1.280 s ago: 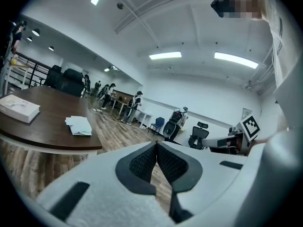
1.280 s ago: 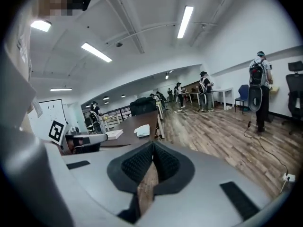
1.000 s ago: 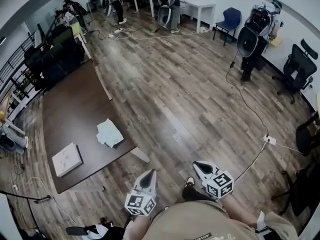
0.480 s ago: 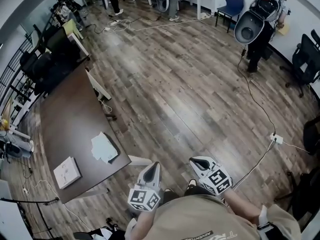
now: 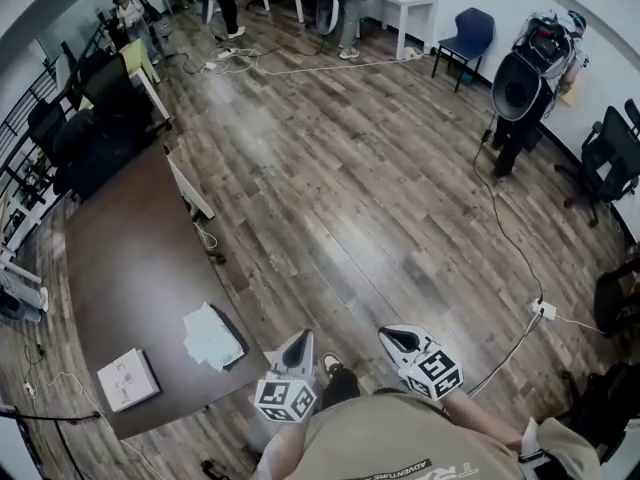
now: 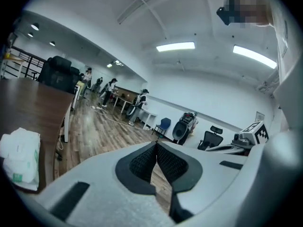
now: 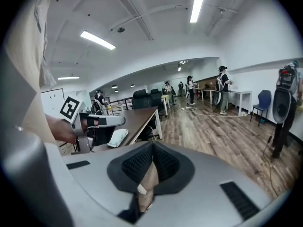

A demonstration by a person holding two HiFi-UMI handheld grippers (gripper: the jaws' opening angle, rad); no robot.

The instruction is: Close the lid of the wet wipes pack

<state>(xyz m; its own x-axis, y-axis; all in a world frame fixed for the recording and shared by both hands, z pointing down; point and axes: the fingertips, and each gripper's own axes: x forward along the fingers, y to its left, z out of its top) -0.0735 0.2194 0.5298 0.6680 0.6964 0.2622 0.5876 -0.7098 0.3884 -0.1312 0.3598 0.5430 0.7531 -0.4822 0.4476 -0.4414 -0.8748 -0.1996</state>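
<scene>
The white wet wipes pack [image 5: 212, 336] lies on the dark brown table [image 5: 120, 258] near its front right corner. It also shows in the left gripper view as a crumpled white pack [image 6: 21, 157] with green print, and small in the right gripper view [image 7: 118, 137]. I cannot tell how its lid stands. My left gripper [image 5: 303, 337] is held over the floor just right of that corner, its jaws shut on nothing [image 6: 156, 144]. My right gripper [image 5: 388, 334] hangs further right over the floor, also shut and empty [image 7: 152, 145].
A white flat box [image 5: 127, 379] lies on the table's near end. Black chairs [image 5: 95, 118] crowd the table's far end. A cable and power strip [image 5: 545, 310] cross the wooden floor at right. Several people stand by white desks [image 5: 400, 8] far off.
The view has moved toward the table: the pack and table corner now sit closer to my left gripper. Both grippers stay shut and keep their places in front of me.
</scene>
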